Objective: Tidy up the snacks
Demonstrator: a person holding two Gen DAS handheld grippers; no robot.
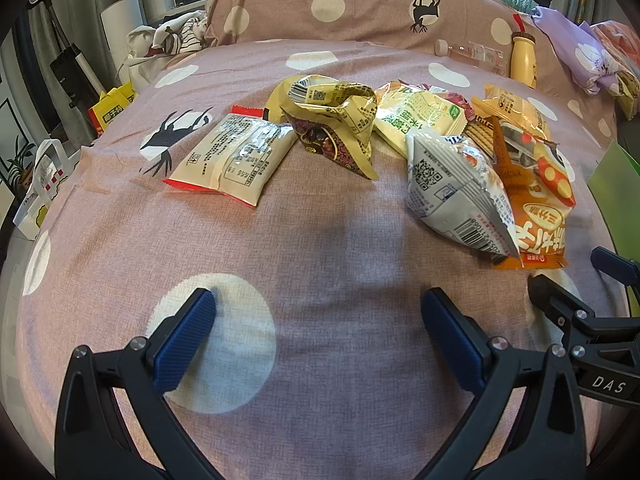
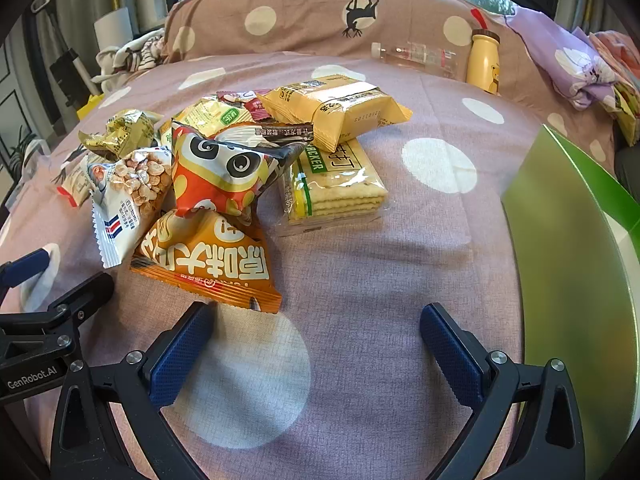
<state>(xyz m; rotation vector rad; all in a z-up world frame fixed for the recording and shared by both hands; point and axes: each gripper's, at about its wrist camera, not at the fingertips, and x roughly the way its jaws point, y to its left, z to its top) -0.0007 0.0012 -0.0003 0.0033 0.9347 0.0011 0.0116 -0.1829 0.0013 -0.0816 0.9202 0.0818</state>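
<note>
Both tools are hovering low over the bed (image 1: 320, 420), jaws spread wide, nothing in either one. The left tool (image 1: 318, 322) sits over bare pink polka-dot sheet, and the right tool (image 2: 316, 334) is just beside it, with its left finger (image 2: 182, 356) right at the bottom edge of the orange snack bag (image 2: 208, 258), though I can't tell if it's actually touching.

The snacks are heaped mid-bed. That orange bag is nearest, with a panda-face bag (image 2: 228, 172) leaning on top of it and a white peanut bag (image 2: 124, 204) against its left side. Just right of them lies a clear pack of crackers (image 2: 336, 184), and a yellow biscuit pack (image 2: 340, 108) rests partly on its far end. Off to the left there's a crumpled gold-and-maroon bag (image 1: 332, 120) and a flat cream packet with red ends (image 1: 232, 156), a bit apart from the heap.

A green box (image 2: 572, 272) stands at the near right edge. Far back, a clear bottle (image 2: 416, 56) lies next to a yellow bottle (image 2: 484, 62) by the pillow (image 2: 304, 16).
</note>
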